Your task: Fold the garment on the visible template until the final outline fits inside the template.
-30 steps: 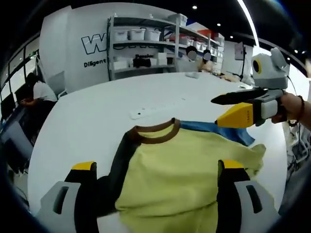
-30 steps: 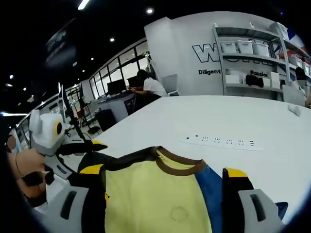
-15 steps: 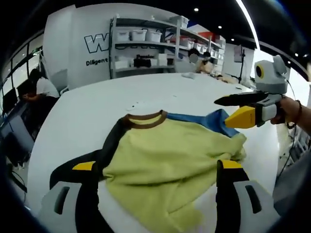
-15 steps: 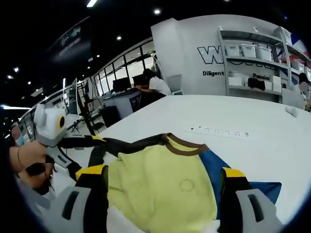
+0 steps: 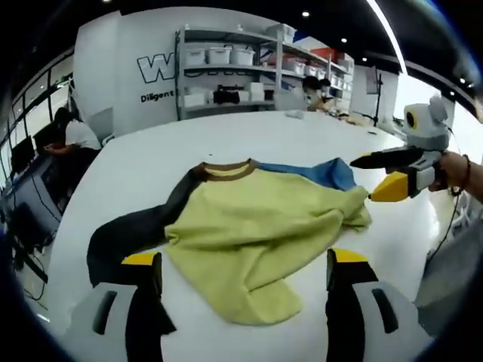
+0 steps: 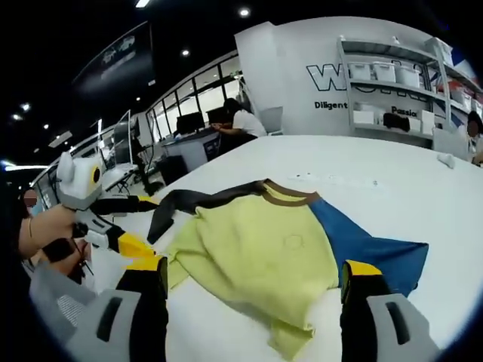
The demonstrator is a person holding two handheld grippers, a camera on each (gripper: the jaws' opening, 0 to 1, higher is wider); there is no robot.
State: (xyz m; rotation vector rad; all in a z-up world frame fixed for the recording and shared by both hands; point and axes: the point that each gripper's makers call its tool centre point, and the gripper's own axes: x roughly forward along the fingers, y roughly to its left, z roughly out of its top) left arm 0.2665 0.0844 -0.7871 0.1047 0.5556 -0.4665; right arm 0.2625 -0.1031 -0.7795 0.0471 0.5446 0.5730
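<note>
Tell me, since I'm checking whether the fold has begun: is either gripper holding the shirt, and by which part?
Nothing is held. Both grippers, left and right, are open and clear of the shirt, which lies loose on the table.

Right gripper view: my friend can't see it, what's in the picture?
A yellow shirt with a brown collar, one black sleeve and one blue sleeve lies rumpled on a white table. The right tool is open in front; the left tool is at the left.

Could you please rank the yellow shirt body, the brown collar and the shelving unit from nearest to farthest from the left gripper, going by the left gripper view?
1. Yellow shirt body, on the table just ahead of the left gripper.
2. Brown collar, at the shirt's far end.
3. Shelving unit, against the back wall beyond the table.
</note>
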